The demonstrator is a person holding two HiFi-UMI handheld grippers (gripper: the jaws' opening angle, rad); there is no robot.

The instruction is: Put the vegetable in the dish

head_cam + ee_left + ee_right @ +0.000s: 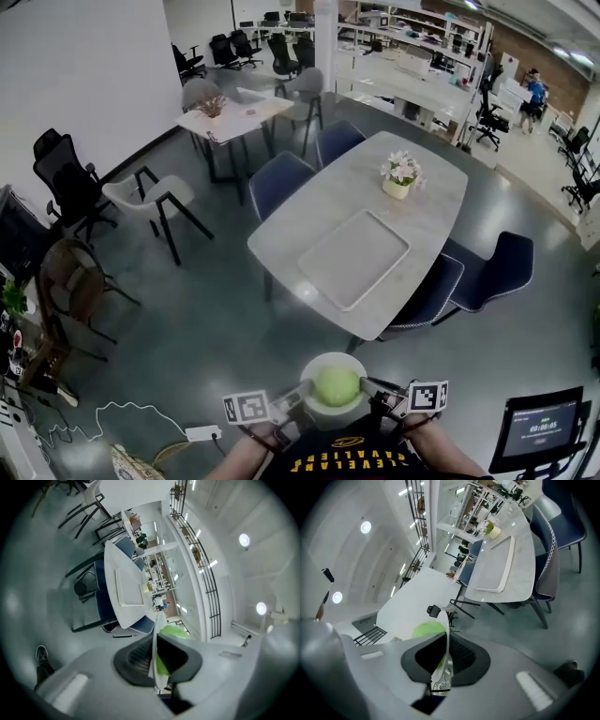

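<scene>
A round green vegetable [336,384] lies in a white dish [316,365] held in the air close to my chest, above the floor and short of the table. My left gripper [298,398] is shut on the dish's left rim, and my right gripper [374,393] is shut on its right rim. In the left gripper view the thin white rim of the dish [154,645] runs edge-on between the jaws, with the vegetable [174,631] behind it. The right gripper view shows the same: the dish rim [446,641] clamped and the vegetable [426,630] beyond.
Ahead stands a long grey table [436,202] carrying a flat white tray [353,259] and a small pot of flowers [399,175]. Blue chairs [492,272] stand around it. A screen on a stand [541,429] is at my right, cables and a power strip [201,433] at my left.
</scene>
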